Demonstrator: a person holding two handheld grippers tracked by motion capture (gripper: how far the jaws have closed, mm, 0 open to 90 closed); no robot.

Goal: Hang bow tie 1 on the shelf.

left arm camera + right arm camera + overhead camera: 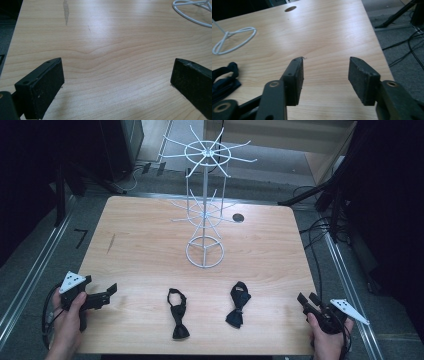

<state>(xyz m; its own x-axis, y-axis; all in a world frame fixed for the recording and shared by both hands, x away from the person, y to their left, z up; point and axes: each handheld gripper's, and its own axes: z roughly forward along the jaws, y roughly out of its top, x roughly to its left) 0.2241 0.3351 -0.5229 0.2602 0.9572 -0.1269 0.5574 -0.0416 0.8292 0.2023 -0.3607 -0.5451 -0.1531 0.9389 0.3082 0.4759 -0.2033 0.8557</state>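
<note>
Resting on surface: two black bow ties, one white wire rack; left claw and right claw both released, empty.

Two black bow ties are lying flat near the table's front edge: the left bow tie and the right bow tie, well apart. A white wire display stand is standing upright behind them, hooks bare.

Overhead light is glaring softly off the table centre while its surroundings are sitting dim, all pictures looking slightly soft.
</note>
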